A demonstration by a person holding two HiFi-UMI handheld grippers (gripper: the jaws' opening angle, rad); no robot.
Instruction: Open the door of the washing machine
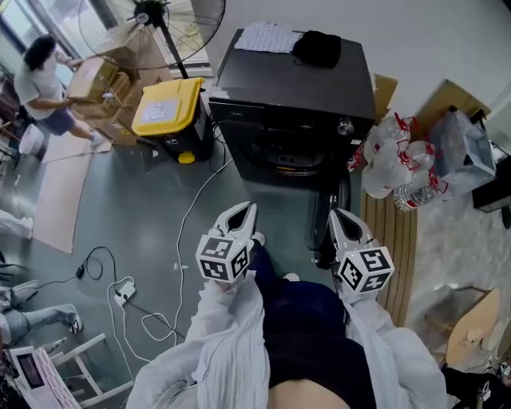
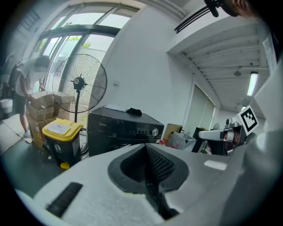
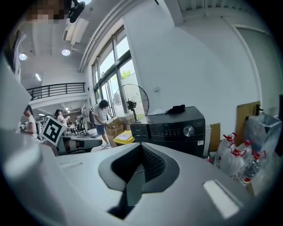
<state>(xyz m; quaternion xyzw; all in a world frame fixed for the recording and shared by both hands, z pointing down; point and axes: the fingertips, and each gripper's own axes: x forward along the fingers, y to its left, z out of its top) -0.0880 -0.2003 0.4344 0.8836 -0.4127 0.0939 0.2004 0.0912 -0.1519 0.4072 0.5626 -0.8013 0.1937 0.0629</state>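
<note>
The black washing machine (image 1: 295,88) stands at the top centre of the head view, its control panel and silver knob (image 1: 345,126) facing me. A dark door-like panel (image 1: 341,204) seems to stick out from its front at the right, edge-on; I cannot tell for sure. My left gripper (image 1: 242,214) and right gripper (image 1: 343,220) hover over the floor short of the machine, both shut and empty. In the left gripper view the machine (image 2: 119,128) rises behind the shut left gripper (image 2: 148,176). The right gripper view shows it (image 3: 172,128) beyond the shut right gripper (image 3: 135,176).
A yellow-lidded bin (image 1: 168,108) and a pedestal fan (image 1: 152,20) stand left of the machine. Packs of water bottles (image 1: 395,160) and a wooden pallet (image 1: 395,232) lie at its right. Cables and a power strip (image 1: 124,294) trail across the floor. A person carries a box (image 1: 44,80).
</note>
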